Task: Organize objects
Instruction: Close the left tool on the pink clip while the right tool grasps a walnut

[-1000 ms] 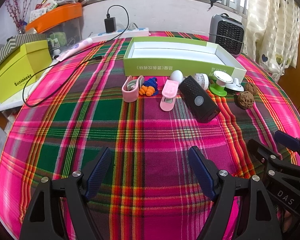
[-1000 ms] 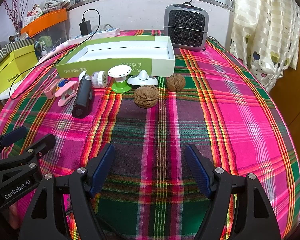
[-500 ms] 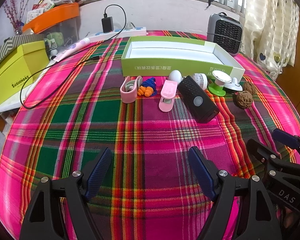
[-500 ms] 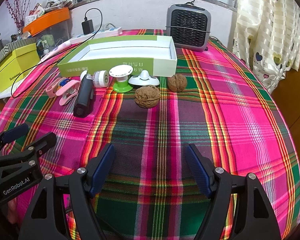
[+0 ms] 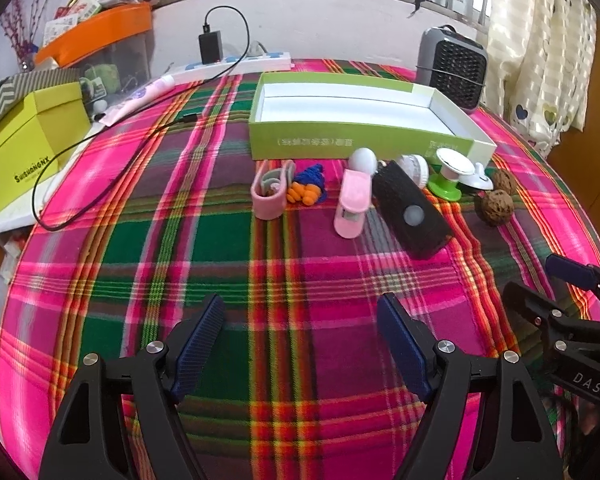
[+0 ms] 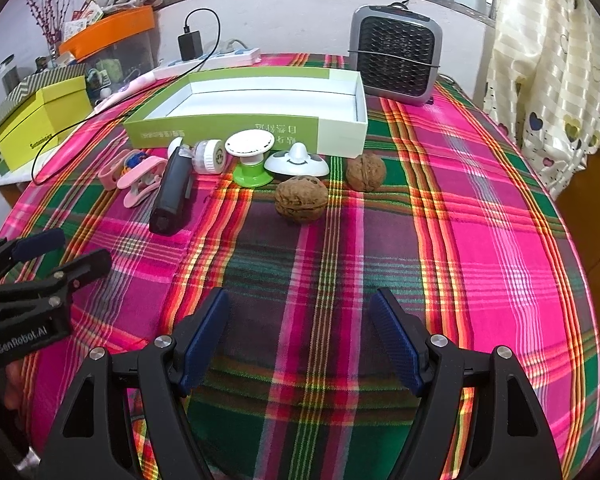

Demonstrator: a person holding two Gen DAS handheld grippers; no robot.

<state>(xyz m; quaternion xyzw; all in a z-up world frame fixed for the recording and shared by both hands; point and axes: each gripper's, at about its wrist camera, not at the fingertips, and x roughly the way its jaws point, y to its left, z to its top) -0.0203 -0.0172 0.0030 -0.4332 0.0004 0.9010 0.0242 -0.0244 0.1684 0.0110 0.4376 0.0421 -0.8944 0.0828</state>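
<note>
The long green box (image 5: 364,142) lies crosswise near the surface's (image 5: 220,272) far edge; both claws, left (image 5: 300,344) and right (image 6: 300,336), hover spread, empty.

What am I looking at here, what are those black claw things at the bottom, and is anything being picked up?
These are two fisheye pictures, each taken by a camera mounted on a hand-held gripper that a person carries, one per hand. One picture looks out along the left gripper, the other along the right gripper. Each also catches the other gripper at its edge.

Both grippers are open and hold nothing; they hover over a plaid tablecloth.

On the cloth, in a row, lie a pink clip, a black bar-shaped gadget, a green and white stand and two walnuts. Behind the row sits an open, empty green box, probably where the things should go. A small heater stands behind it.
</note>
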